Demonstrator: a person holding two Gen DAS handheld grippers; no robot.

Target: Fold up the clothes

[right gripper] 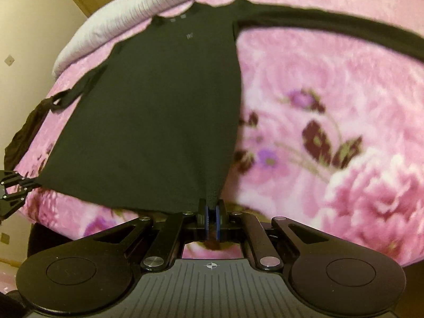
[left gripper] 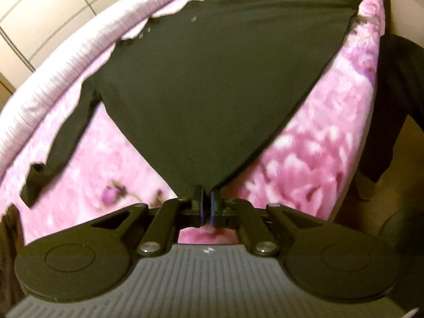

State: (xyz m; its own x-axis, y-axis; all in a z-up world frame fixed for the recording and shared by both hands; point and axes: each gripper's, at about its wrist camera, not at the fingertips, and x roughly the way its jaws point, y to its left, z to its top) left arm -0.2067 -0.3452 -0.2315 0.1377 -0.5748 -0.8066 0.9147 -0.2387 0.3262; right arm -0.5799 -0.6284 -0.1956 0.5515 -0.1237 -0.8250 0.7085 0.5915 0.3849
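the left gripper [left gripper: 207, 201] is closed on the near hem corner of the black shirt [left gripper: 206, 84], cloth pinched between its pads. the right gripper [right gripper: 211, 212] is likewise clamped on the hem's other corner. from each gripper the shirt runs straight ahead and away, lying flat on the pink floral bed [right gripper: 331, 132], collar at the far end near a pale ribbed blanket [left gripper: 61, 74]. one sleeve [left gripper: 58, 143] trails ahead and left of the left gripper; the other sleeve [right gripper: 331, 26] stretches ahead and right of the right gripper. the left gripper also shows at the left edge of the right wrist view
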